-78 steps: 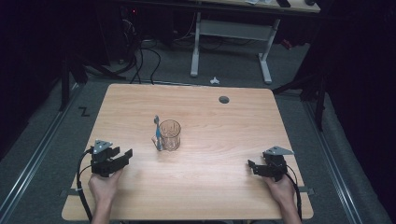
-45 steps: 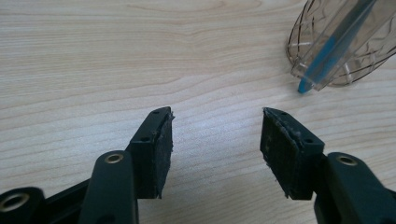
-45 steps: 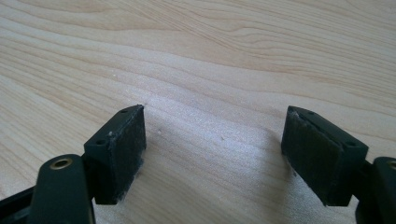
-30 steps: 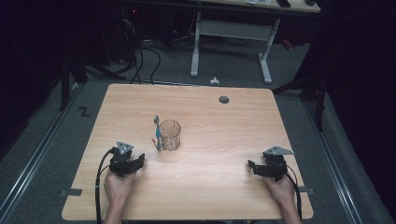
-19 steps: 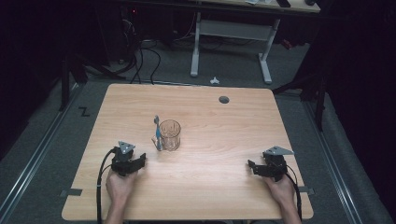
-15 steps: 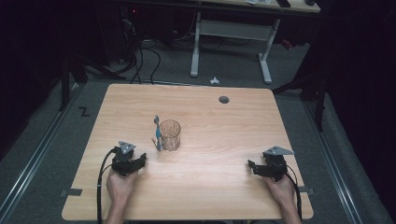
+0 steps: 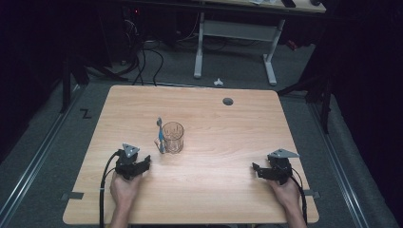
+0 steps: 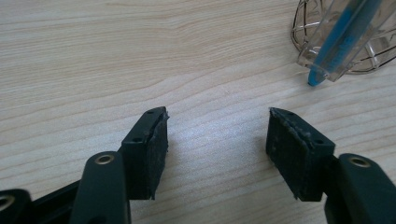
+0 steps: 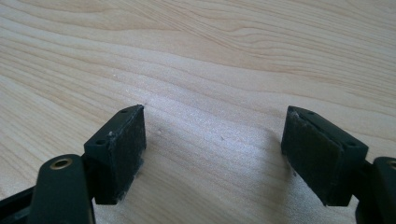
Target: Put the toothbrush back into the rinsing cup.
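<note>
While gaping, left tool (image 7: 145, 162) rests low.

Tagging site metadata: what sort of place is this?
Probably a lab or recording workspace, not a home: a bare light wooden table on grey carpet, a white-legged desk frame behind with loose black cables, dark surroundings. The clear glass cup looks like a staged prop.

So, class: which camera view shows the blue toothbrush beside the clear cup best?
The high view: the whole toothbrush shows, leaning against the left side of the clear cup with its head up. The left gripper view shows its blue handle end resting on the table, close but cropped. The right gripper view looks at bare wood.
</note>
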The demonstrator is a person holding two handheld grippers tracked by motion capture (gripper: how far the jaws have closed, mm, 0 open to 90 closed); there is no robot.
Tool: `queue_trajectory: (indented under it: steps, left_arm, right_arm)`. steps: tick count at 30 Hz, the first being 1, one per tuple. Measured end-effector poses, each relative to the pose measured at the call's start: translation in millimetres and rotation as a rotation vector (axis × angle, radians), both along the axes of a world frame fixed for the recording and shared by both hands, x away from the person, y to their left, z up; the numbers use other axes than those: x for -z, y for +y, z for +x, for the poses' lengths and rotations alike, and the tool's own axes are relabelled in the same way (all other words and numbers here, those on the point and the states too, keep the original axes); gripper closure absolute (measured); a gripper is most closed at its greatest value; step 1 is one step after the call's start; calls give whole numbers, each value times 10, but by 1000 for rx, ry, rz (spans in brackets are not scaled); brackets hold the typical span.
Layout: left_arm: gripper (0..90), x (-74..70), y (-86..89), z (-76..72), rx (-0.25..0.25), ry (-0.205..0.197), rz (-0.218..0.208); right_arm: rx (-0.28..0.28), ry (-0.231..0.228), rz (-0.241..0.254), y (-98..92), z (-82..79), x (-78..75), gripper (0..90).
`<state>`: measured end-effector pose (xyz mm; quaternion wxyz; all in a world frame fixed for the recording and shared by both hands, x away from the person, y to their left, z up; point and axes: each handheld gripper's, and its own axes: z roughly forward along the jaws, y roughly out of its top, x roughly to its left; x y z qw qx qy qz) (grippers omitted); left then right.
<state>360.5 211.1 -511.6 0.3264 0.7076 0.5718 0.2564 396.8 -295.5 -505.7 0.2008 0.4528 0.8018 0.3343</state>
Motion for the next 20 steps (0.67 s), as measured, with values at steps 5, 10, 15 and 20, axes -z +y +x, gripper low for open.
queue_trajectory:
  steps: [5,10,15,20]
  left_arm:
    - [358,1,-11,1,-1,2,1]
    - [344,1,-22,1,-6,5,1]
    - [341,1,-22,1,-5,5,0]
    - [340,1,-21,2,-4,5,-2]
  right_arm:
    - [0,0,0,0,0,0,221]
    - [0,0,0,-1,0,0,221]
    - [0,0,1,0,0,0,221]
    - [0,1,1,-1,1,0,221]
